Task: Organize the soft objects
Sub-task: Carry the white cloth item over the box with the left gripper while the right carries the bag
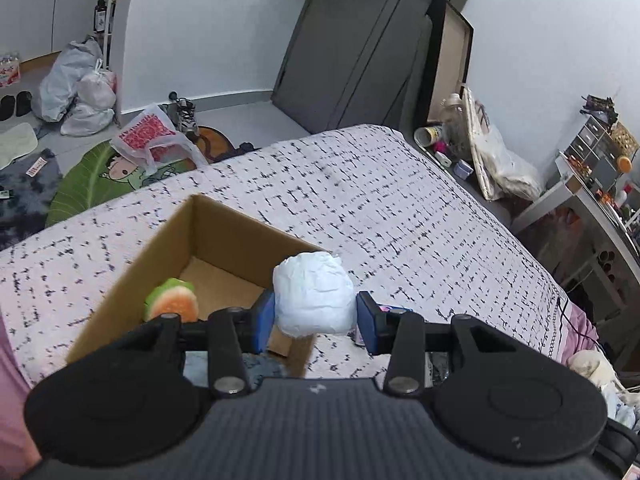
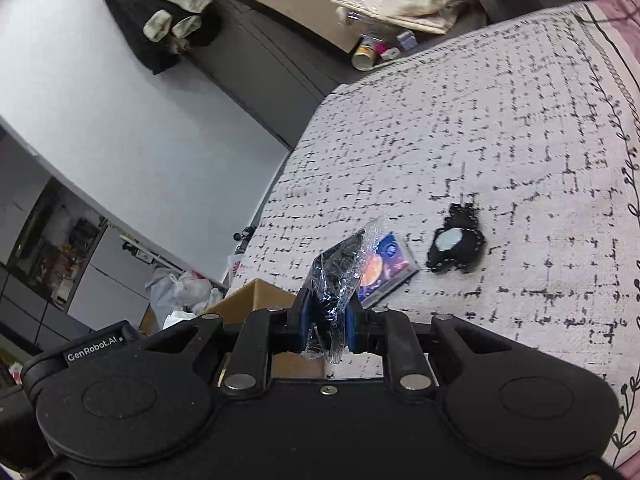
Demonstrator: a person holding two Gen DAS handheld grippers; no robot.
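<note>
A white crumpled bundle (image 1: pixel 314 295), looking like soft wadded paper or cloth, is clamped between the blue pads of the left gripper (image 1: pixel 316 318) and carried above the near corner of an open cardboard box (image 1: pixel 168 236) that stands on a bed (image 1: pixel 400 200) covered in a white spread with black dashes. It is judged to be light and squashy, best held across its middle as it is now, since a hard squeeze would only deform it. One thing can be made out inside the box: a green and orange plush piece (image 1: pixel 173 300) against the near wall. A small dark item wrapped in crinkled clear plastic (image 2: pixel 338 280) is pinched in the right gripper (image 2: pixel 330 322); the film looks slippery and thin. A colourful printed packet (image 2: pixel 386 266) and a black beaded item (image 2: pixel 456 246) lie on the bed beyond
</note>
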